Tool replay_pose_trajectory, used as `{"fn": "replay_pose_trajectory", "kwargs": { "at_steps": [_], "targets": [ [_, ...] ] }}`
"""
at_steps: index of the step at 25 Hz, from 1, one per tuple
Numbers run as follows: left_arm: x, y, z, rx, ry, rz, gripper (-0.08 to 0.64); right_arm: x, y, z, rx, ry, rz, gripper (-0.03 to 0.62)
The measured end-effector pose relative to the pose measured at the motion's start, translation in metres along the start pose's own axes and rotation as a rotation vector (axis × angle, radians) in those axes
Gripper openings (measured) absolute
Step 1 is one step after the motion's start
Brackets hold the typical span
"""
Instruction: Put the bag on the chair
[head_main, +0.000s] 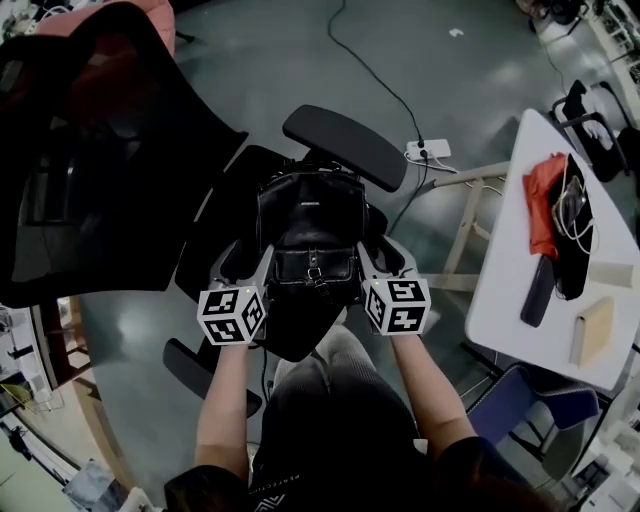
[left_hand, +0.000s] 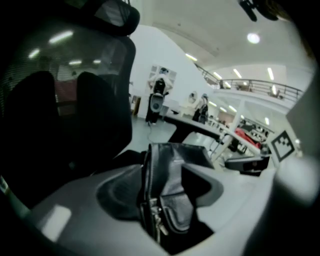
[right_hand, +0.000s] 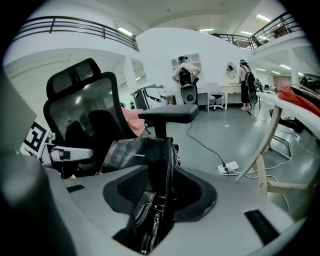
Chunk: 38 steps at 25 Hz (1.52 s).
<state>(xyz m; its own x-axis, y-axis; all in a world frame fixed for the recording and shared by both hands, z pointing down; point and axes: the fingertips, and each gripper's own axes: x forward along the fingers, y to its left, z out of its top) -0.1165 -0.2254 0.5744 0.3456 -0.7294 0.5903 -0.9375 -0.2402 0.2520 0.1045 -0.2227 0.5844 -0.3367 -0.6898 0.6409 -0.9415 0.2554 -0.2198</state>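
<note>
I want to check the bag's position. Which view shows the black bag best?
The head view: almost the whole black bag shows from above, with front pocket and buckle. Each gripper view shows only one zippered side edge, close up.

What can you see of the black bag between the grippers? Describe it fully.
The bag is black and leather-looking, with a zipped side, a stitched front pocket and a small metal buckle. It stands upright over the office chair seat. The left gripper and right gripper each clamp one side edge. Whether it rests on the seat is unclear.
</note>
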Motion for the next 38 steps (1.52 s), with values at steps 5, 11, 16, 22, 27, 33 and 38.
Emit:
{"fn": "replay_pose_trajectory", "kwargs": {
  "at_steps": [5,11,16,22,27,33,38],
  "targets": [
    [-0.032,-0.015,0.007,-0.030,-0.038,-0.031,0.202,-0.027,0.016,0.006,0.016,-0.030,0.017,0.113],
    [-0.061,-0.031,0.016,-0.050,-0.064,-0.073,0.163,-0.053,0.030,0.013,0.034,-0.061,0.038,0.078],
    [-0.081,-0.042,0.018,-0.039,-0.067,-0.087,0.107,-0.073,0.038,0.019,0.021,-0.082,0.018,0.022],
    [-0.108,-0.051,0.027,-0.077,-0.095,-0.118,0.062,-0.094,0.059,0.018,0.014,-0.100,0.036,0.000],
    [-0.132,-0.060,0.033,-0.056,-0.113,-0.137,0.034,-0.113,0.075,0.009,0.012,-0.096,0.038,-0.002],
    [-0.151,-0.062,0.025,-0.040,-0.104,-0.121,0.028,-0.132,0.087,0.005,0.007,-0.108,0.040,-0.002],
    [-0.164,-0.066,0.027,-0.027,-0.120,-0.116,0.025,-0.144,0.093,0.006,0.004,-0.118,0.048,-0.002]
  ]
}}
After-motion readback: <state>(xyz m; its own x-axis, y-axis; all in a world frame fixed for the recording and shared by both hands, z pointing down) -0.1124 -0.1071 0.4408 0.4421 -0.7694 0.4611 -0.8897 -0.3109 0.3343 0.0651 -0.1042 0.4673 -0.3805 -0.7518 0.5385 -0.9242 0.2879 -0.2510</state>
